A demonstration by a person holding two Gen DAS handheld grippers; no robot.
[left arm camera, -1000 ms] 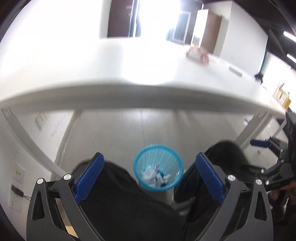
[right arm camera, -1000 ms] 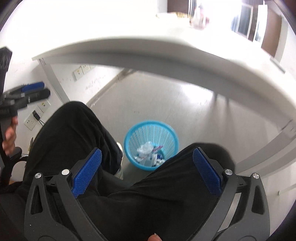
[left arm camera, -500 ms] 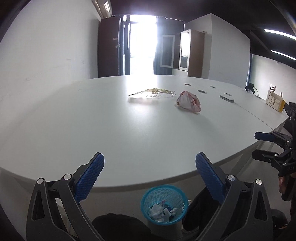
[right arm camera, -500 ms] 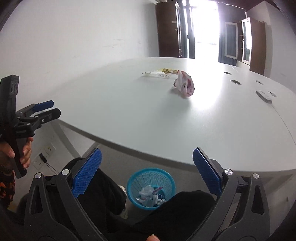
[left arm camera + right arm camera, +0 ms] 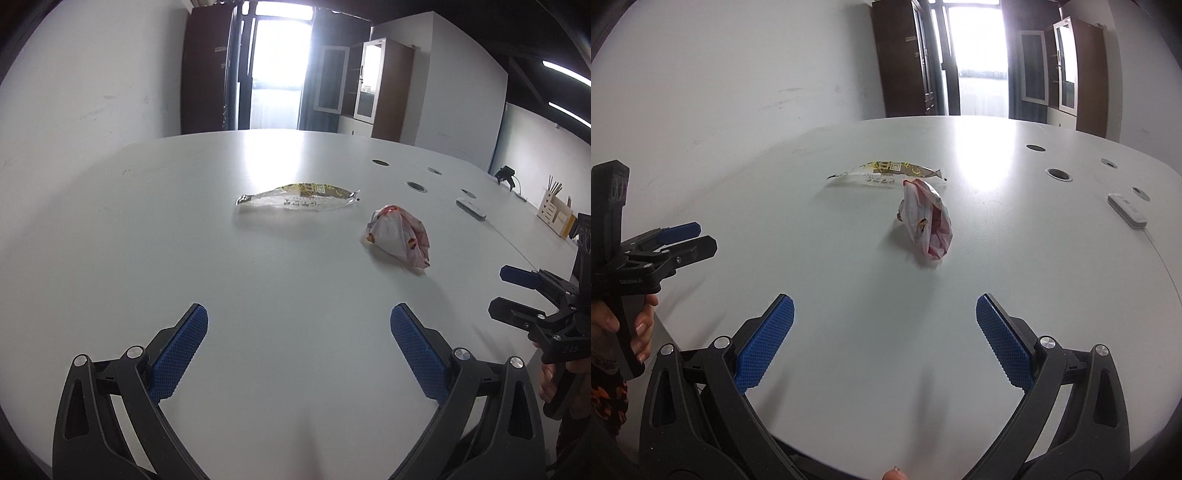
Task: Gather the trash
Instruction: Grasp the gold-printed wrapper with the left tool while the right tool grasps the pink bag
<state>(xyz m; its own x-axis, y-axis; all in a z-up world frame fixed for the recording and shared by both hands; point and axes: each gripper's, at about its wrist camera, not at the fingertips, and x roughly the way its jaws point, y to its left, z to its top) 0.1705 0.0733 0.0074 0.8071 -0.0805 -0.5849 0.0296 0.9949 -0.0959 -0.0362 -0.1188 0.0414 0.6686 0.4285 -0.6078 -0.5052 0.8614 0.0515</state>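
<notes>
An office room with white walls, dark cabinets and a bright doorway at the far end holds a large white table (image 5: 147, 240) that fills both views. Nothing has been collected yet, as far as can be seen: two pieces of trash lie well out on the table, and no bin is in view. The long clear-and-yellow wrapper (image 5: 297, 196) lies flat farther away; the crumpled pink-and-white bag (image 5: 926, 218) sits nearer, just in front of it. Both the left claw (image 5: 298, 317) and the right claw (image 5: 884, 308) hover over the near table edge, spread wide and empty. Both grasps and drops likely remain.
</notes>
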